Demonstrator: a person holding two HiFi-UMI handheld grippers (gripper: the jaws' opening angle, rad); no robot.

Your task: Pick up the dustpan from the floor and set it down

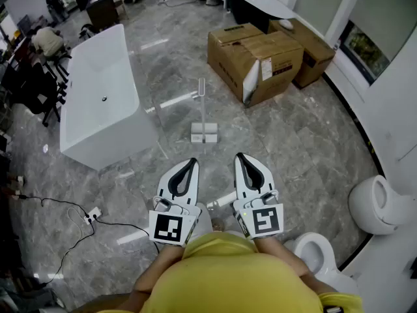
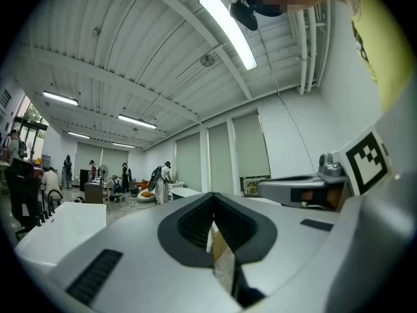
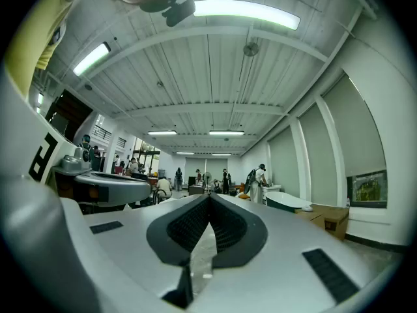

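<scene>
1. Currently the left gripper (image 1: 192,163) and the right gripper (image 1: 240,156) are held level and side by side, just ahead of the person's yellow shirt (image 1: 228,272); their tips point to 12 o'clock.
2. Both pairs of jaws are pressed together at the tips; nothing sits between them.
3. At 12 o'clock, apart from both grippers, the dustpan (image 1: 204,134) stands on the grey marble floor (image 1: 293,149); its handle is upright.
4. A white bathtub (image 1: 98,103) lies at 10 o'clock; cardboard boxes (image 1: 260,57) sit at 1 o'clock.
</scene>
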